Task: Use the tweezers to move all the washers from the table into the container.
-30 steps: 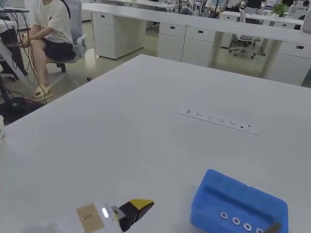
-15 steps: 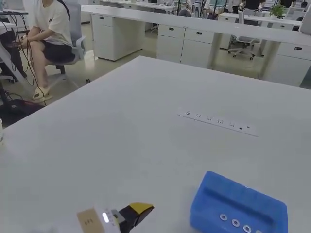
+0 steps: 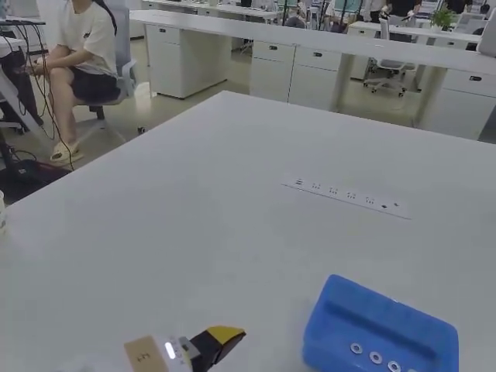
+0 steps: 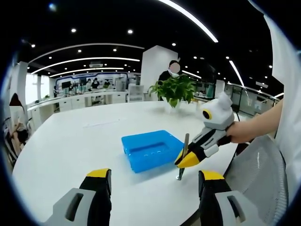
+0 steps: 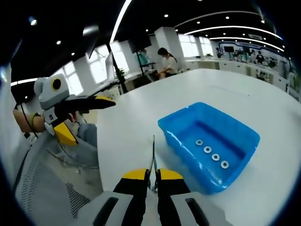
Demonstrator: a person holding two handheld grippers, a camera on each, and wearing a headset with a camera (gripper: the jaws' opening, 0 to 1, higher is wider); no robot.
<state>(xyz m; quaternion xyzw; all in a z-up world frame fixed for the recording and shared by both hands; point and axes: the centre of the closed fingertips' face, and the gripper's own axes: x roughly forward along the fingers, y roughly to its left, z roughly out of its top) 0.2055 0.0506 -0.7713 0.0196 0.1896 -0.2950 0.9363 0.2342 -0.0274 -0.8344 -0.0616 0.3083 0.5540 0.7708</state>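
The blue container [image 3: 380, 329] stands on the white table at the lower right of the head view, with washers [image 3: 374, 357] in a row inside it. Left of it, my left gripper's yellow fingertip [image 3: 221, 338] pokes in from the bottom edge. In the left gripper view my left gripper [image 4: 153, 183] is open, empty, and faces the container [image 4: 150, 150]. My right gripper [image 5: 151, 176] is shut on thin metal tweezers [image 5: 153, 157], whose tips hover just short of the container [image 5: 209, 141] and its several washers [image 5: 211, 153]. The same right gripper [image 4: 190, 160] and tweezers [image 4: 184, 153] appear beside the container's corner.
A white power strip [image 3: 345, 195] lies on the table beyond the container. A person sits on a chair [image 3: 81, 46] at the far left, and desks line the back. A potted plant [image 4: 175, 89] stands on the far table edge. A mesh chair [image 5: 51, 174] is close by.
The head camera tilted up slightly. A dark tip at the container's near right corner has left the picture. The left gripper stays in place.
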